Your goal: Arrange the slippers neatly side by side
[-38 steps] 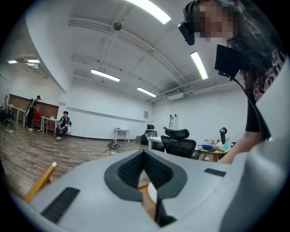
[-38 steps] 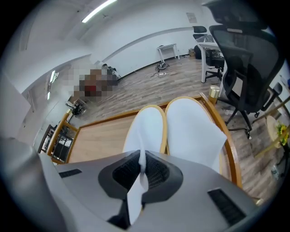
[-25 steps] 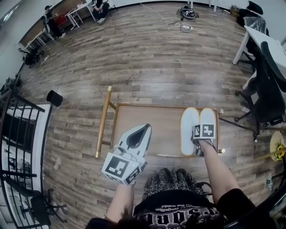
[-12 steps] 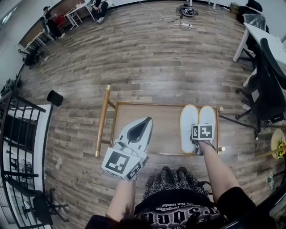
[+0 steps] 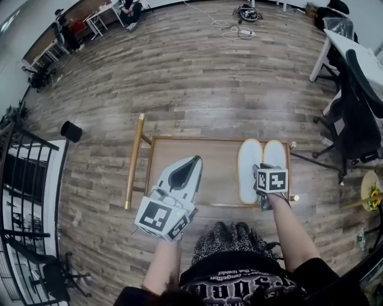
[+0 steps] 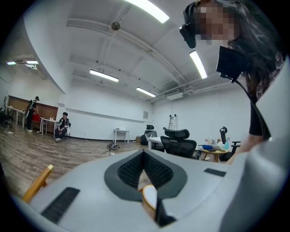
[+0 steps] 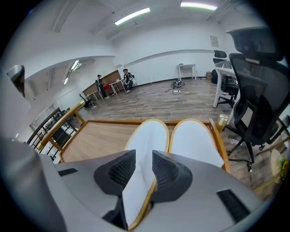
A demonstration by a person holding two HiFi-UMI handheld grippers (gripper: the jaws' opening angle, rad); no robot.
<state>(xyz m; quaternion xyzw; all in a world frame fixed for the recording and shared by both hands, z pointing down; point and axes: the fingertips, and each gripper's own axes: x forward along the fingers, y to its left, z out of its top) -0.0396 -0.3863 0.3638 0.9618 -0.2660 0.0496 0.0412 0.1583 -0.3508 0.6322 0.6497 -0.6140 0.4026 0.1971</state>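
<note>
Slippers (image 5: 248, 167) side by side, 3 o'clock on bench (image 5: 215, 161). Right hand-held gripper (image 7: 140, 158) just opening, heel rim (image 7: 132, 195) between jaws; snag on pull-back could skew pair.

Two white flat slippers with tan rims (image 5: 248, 164) (image 5: 275, 156) are lying on one low wooden tray table with brass-coloured rails (image 5: 221, 173). Two people (image 5: 63, 30) (image 5: 128, 9) are showing at the far end of the room, and one black cylindrical bin (image 5: 72, 130) is standing on the plank floor (image 5: 197, 83).

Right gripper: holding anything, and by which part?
Nothing is held. The fingers of the right gripper have just been opening; the heel edge of one slipper sits loose between them.
</note>
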